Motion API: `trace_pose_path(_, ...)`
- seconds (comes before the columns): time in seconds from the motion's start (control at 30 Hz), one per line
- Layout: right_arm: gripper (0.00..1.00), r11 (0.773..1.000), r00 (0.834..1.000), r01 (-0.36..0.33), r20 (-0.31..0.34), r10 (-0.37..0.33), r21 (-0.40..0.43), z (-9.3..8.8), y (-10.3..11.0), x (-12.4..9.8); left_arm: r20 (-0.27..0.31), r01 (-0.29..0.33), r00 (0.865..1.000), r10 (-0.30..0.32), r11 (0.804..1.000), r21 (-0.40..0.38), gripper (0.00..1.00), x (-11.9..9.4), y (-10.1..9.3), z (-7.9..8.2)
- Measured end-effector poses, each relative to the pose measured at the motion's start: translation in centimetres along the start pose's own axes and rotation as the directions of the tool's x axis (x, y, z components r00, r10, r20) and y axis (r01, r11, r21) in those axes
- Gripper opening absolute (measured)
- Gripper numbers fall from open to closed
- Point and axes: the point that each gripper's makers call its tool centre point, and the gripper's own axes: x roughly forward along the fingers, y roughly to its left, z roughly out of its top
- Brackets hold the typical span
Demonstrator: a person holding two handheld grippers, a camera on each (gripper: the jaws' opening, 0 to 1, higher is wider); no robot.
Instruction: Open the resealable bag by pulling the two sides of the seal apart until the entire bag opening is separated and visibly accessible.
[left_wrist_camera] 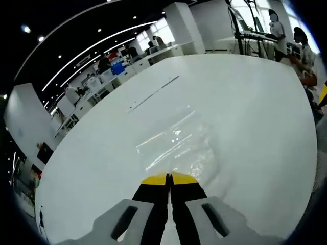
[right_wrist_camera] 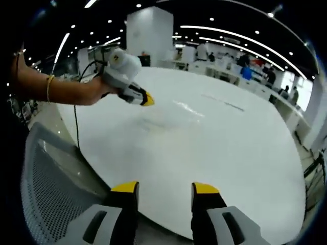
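One white table (left_wrist_camera: 245, 102) holds one clear bag (left_wrist_camera: 176, 143); left gripper (left_wrist_camera: 169, 178) fingers pressed together at its edge, right gripper (right_wrist_camera: 165, 188) fingers wide.

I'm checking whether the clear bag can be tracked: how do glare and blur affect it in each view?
Left gripper view: the clear bag shows mainly through bright ceiling-light streaks on its film, just beyond the shut left gripper; its edges fade into the white table. Right gripper view: softer; the bag is a faint glint beside the left gripper.
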Motion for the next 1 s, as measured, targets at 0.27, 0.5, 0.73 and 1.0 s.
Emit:
trace_pose_path(0.27,0.42,0.999,1.0,0.003,0.005,-0.004,0.046,-0.3,-0.2,0.1,0.002,-0.028,1.0,0.028,0.998,-0.064,0.0,2.2,0.6,1.6)
trace_pose_path(0.5,0.42,0.998,1.0,0.005,0.011,-0.005,0.059,-0.3,-0.3,-0.1,-0.012,-0.019,1.0,0.018,0.993,-0.12,0.0,3.6,0.0,2.5)
trace_pose_path(0.73,0.41,0.998,1.0,0.008,0.013,-0.009,0.062,-0.3,-0.4,-0.1,-0.004,0.051,0.999,-0.052,0.991,-0.122,0.0,4.0,-1.5,3.3)
trace_pose_path(1.0,0.42,0.998,1.0,0.011,0.015,-0.012,0.058,-0.3,-0.4,-0.1,-0.029,0.124,0.991,-0.127,0.987,-0.099,0.19,2.6,-3.2,2.7)
